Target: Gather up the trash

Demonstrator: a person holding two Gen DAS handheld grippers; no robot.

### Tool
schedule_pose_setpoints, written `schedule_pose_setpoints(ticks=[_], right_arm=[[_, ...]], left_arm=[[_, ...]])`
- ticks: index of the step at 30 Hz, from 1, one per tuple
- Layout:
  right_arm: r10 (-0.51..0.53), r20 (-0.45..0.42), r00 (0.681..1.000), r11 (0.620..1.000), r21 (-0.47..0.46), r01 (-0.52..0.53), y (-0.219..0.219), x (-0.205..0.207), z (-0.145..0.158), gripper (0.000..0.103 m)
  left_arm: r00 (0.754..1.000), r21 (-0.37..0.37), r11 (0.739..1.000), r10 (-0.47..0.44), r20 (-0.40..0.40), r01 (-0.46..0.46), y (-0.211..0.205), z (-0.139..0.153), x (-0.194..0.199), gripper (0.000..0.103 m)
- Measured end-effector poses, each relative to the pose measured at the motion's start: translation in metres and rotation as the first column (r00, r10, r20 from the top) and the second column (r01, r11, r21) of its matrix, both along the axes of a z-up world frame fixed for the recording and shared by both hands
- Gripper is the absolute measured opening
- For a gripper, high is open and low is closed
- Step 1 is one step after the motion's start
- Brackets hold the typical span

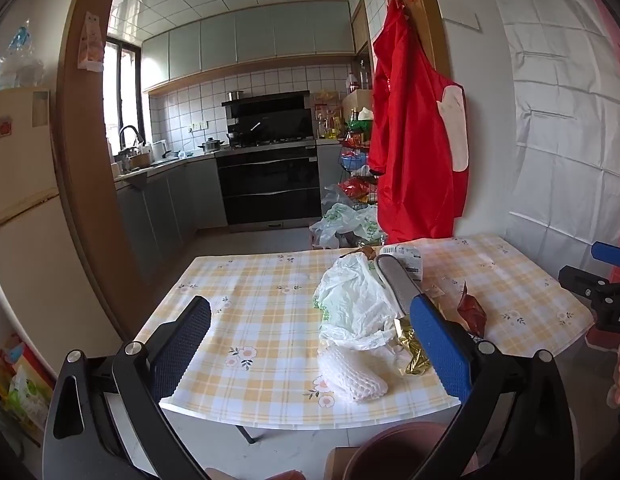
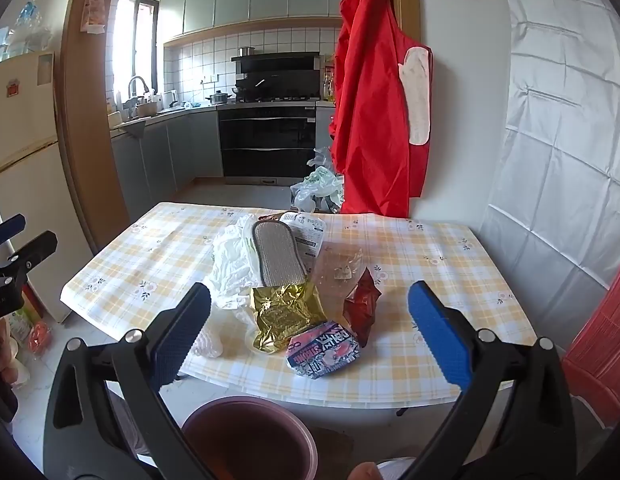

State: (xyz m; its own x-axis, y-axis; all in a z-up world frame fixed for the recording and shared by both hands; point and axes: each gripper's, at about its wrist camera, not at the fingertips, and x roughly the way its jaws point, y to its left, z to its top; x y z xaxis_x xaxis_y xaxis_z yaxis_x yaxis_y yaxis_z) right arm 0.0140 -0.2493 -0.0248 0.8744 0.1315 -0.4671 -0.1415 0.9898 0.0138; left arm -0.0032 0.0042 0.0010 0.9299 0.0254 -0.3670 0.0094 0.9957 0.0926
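A pile of trash lies on the checked table (image 2: 410, 364): a white plastic bag (image 2: 233, 268), a grey insole (image 2: 277, 254), a gold foil wrapper (image 2: 281, 314), a red wrapper (image 2: 362, 304), a printed snack pack (image 2: 324, 348), a white foam net (image 2: 207, 344) and a clear packet (image 2: 338, 264). A maroon bin (image 2: 245, 436) stands on the floor below the near table edge. My right gripper (image 2: 310, 340) is open and empty above the bin, facing the pile. My left gripper (image 1: 310, 348) is open and empty, left of the pile, near the foam net (image 1: 352, 376) and bag (image 1: 354, 300).
A red apron (image 2: 374, 120) hangs on the door frame behind the table. Plastic bags (image 2: 318, 188) lie on the kitchen floor. A fridge (image 1: 21, 240) stands at the left. A red chair (image 2: 598, 340) is at the right. The wall (image 2: 550, 140) closes off the table's right side.
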Motion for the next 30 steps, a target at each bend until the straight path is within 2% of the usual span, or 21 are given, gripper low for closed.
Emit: schedule_pose_setpoints(ticks=[30], right_arm=[[-0.001, 0.000, 1.000, 1.000, 0.000, 0.001, -0.0012, 0.0001, 0.0006, 0.097]], left_arm=[[1.000, 0.008, 1.000, -0.027, 0.003, 0.027, -0.0060, 0.0016, -0.0026, 0.098]])
